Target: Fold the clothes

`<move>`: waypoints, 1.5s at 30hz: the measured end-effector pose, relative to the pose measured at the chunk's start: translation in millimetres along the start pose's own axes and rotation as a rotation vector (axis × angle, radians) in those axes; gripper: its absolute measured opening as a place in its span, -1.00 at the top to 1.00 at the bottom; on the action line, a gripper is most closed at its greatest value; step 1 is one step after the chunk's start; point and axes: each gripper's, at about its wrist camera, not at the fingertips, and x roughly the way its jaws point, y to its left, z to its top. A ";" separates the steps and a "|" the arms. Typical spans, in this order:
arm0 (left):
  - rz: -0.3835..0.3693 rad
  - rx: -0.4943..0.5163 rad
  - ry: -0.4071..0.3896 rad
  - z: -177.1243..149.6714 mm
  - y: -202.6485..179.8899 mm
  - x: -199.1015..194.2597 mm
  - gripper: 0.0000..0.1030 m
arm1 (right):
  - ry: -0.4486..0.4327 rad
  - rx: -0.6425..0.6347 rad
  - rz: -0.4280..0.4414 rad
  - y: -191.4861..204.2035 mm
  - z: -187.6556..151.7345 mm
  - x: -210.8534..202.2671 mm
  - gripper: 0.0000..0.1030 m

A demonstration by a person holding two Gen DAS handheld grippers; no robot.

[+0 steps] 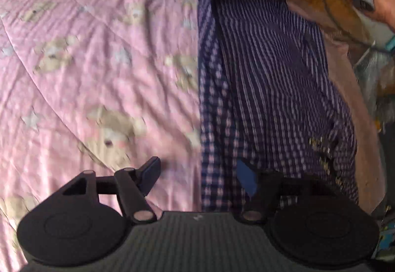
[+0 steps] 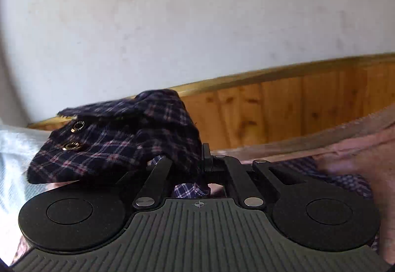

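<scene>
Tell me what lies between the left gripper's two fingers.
In the left wrist view, the left gripper stands open: pink quilt fills the left part of the gap, and the left edge of the checked shirt fills the rest, up to the blue-padded finger.

In my left view, the quilt (image 1: 86, 62) filling the left of the frame is pink, printed with beige bears and pale stars. The shirt (image 1: 266, 79) down the right is navy with fine white and pinkish checks. In my right view, centre left, its fabric (image 2: 118, 143) reads dark navy plaid with pink lines and two brass snaps (image 2: 74, 136). Behind stands an orange-brown wooden headboard (image 2: 308, 106) under a white wall (image 2: 197, 12).
</scene>
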 end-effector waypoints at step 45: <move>-0.055 -0.180 -0.114 365.3 -8.6 151.9 -0.38 | 0.162 0.419 -0.066 -223.7 -64.7 11.6 0.66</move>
